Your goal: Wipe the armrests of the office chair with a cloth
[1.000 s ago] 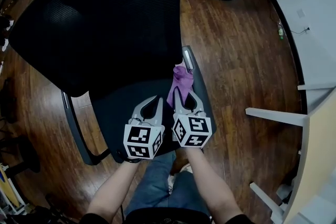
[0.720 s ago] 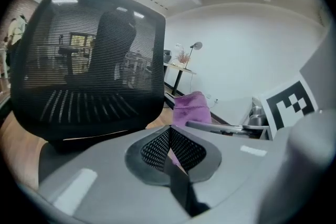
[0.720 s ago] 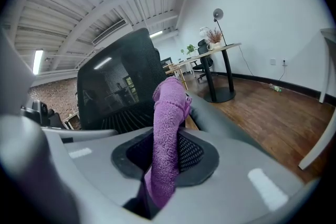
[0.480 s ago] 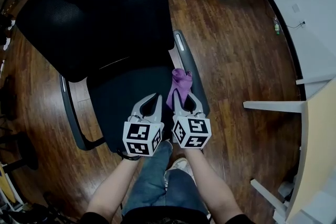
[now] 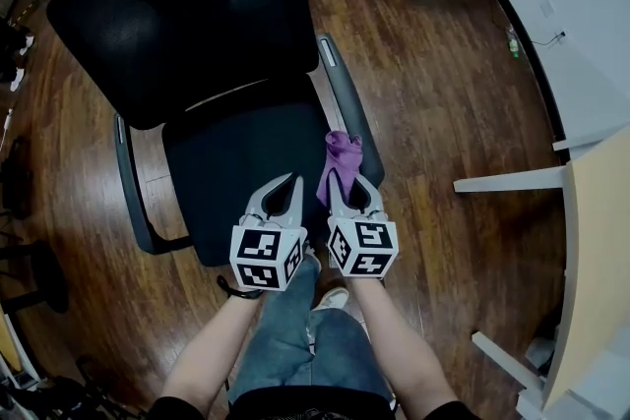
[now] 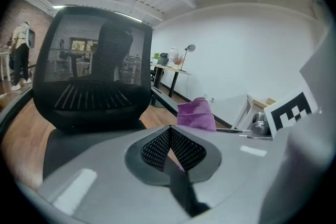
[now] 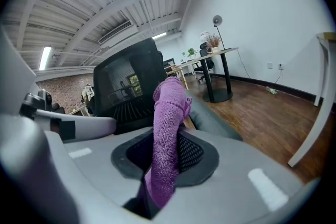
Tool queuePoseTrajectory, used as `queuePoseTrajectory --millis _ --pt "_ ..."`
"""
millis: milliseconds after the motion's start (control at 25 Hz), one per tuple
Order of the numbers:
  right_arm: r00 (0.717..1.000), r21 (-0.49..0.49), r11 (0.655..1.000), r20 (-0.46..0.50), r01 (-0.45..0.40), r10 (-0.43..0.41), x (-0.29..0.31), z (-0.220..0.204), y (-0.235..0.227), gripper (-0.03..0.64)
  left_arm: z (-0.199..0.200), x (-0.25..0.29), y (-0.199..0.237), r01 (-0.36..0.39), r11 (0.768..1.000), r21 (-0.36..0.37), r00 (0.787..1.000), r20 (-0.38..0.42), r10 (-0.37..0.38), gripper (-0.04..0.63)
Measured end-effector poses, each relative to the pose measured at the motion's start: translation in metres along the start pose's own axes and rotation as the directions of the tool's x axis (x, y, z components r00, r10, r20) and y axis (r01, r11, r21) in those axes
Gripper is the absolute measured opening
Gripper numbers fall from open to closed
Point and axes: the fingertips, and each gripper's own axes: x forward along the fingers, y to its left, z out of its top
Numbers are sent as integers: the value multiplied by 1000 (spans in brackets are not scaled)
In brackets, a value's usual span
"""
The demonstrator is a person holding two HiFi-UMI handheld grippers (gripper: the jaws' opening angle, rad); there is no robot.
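office chair [image 5: 231,152] faces us, seat between 2 armrests. right armrest [image 5: 343,103] sits just ahead of the cloth [image 5: 341,154]; left armrest [image 5: 126,174] well apart. right gripper [image 5: 350,180] pinches the purple cloth, which stands up past its tips. left gripper [image 5: 291,182] pressed together, holding nothing. we judge: lay cloth flat on the pad, drag along its length. white desk [image 5: 591,251] off right; nothing blocks.

Nubbly purple terry cloth [image 7: 169,107] is sitting pinched in the right gripper [image 5: 346,182], itself matt grey plastic. Ahead of it, the backrest [image 5: 187,15] is showing black mesh, the armrest [image 5: 346,108] smooth plastic, the floor [image 5: 453,93] glossy wood.
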Motion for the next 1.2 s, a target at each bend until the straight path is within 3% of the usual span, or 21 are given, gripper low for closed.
queuePoseTrajectory --millis 640,1200 --pt "999 -2 1000 -44 -4 4 -38 -77 -20 74 -66 -13 -28 1 1000 -17 1000 4 -1 5" --pt "991 24 1000 -130 7 -4 -25 -163 -51 72 -120 -10 -12 -33 999 -18 999 12 34 4"
